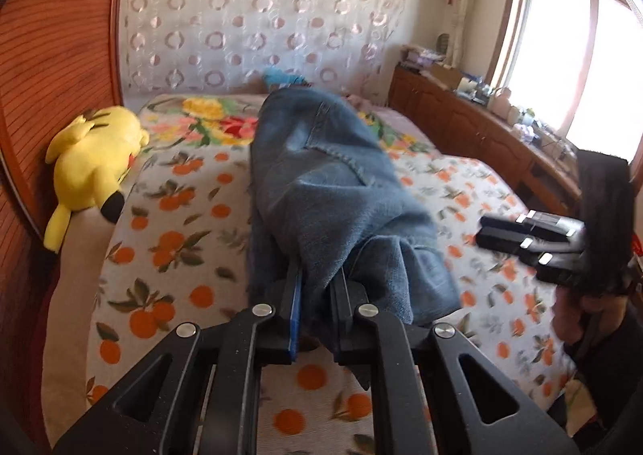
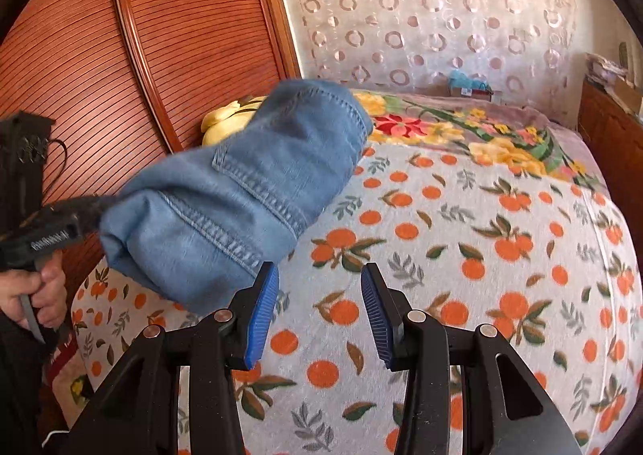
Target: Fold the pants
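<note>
Left wrist view looks down a bed spread with an orange-and-leaf print blanket, and this bed serves as the landmark for everything else. Behind its far end hangs a pale curtain patterned with rings. Along one side of the bed stands a ribbed wooden panel; along the other side runs a low wooden cabinet cluttered with small items, under a bright window.

On the bed, running lengthwise down its middle, lie the blue jeans, bunched and partly folded; their near end is lifted off the blanket. A yellow plush toy lies at the bed's edge against the wooden panel, just beside the jeans but apart from them.

Over the near end of the bed, the left gripper has its jaws pinching a gathered fold of the denim, which drapes over and hides the fingertips. The right gripper hovers above the blanket beside the jeans, its jaws spread with nothing between them, the blue ribbed pads bare. A hand grips the left tool's handle at the bed's side.
</note>
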Demonstrator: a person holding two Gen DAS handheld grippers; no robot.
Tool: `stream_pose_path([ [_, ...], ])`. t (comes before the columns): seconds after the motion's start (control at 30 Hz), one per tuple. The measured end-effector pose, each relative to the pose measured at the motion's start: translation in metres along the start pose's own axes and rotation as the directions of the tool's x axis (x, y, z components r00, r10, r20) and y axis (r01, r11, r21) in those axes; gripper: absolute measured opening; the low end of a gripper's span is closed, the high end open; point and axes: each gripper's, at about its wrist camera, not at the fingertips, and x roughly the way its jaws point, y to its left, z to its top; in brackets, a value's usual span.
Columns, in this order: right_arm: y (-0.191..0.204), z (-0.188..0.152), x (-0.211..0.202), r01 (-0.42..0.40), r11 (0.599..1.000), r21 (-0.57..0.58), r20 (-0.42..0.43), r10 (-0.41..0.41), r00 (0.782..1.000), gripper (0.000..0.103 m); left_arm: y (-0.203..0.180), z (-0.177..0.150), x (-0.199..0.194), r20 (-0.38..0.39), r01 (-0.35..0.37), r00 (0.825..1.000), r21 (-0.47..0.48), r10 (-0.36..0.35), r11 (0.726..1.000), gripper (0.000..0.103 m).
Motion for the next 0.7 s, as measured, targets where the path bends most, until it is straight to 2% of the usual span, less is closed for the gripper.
stream_pose_path([
  [0.13, 0.002, 0.024, 0.010, -0.025, 0.998, -0.064, 0.022, 0.026, 0.999, 0.044, 0.013, -0.014, 0.014, -0.041, 0.003, 0.999, -0.015, -0.003, 1.000, 0.012],
  [0.3, 0.009, 0.053, 0.036, -0.075, 0.990, -0.115, 0.023, 0.078, 0.997, 0.044, 0.017, -0.020, 0.018, -0.055, 0.020, 0.998, -0.021, -0.021, 1.000, 0.013],
  [0.43, 0.012, 0.065, 0.059, -0.068, 0.983, -0.168, 0.021, 0.073, 0.997, 0.044, 0.017, -0.018, 0.012, -0.054, 0.025, 0.998, -0.016, -0.026, 1.000, 0.017],
  [0.57, 0.003, 0.068, 0.083, -0.112, 0.979, -0.170, -0.032, 0.108, 0.994, 0.044, 0.015, -0.012, -0.001, -0.040, 0.011, 0.999, -0.013, -0.012, 1.000, 0.032],
  [0.63, -0.001, 0.068, 0.093, -0.122, 0.977, -0.174, -0.052, 0.114, 0.992, 0.044, 0.014, -0.006, -0.007, -0.025, -0.012, 1.000, -0.001, 0.012, 1.000, 0.057],
  [0.7, -0.005, 0.066, 0.097, -0.114, 0.979, -0.167, -0.054, 0.107, 0.993, 0.044, 0.011, 0.001, -0.012, -0.005, -0.021, 1.000, 0.009, 0.021, 1.000, 0.062],
])
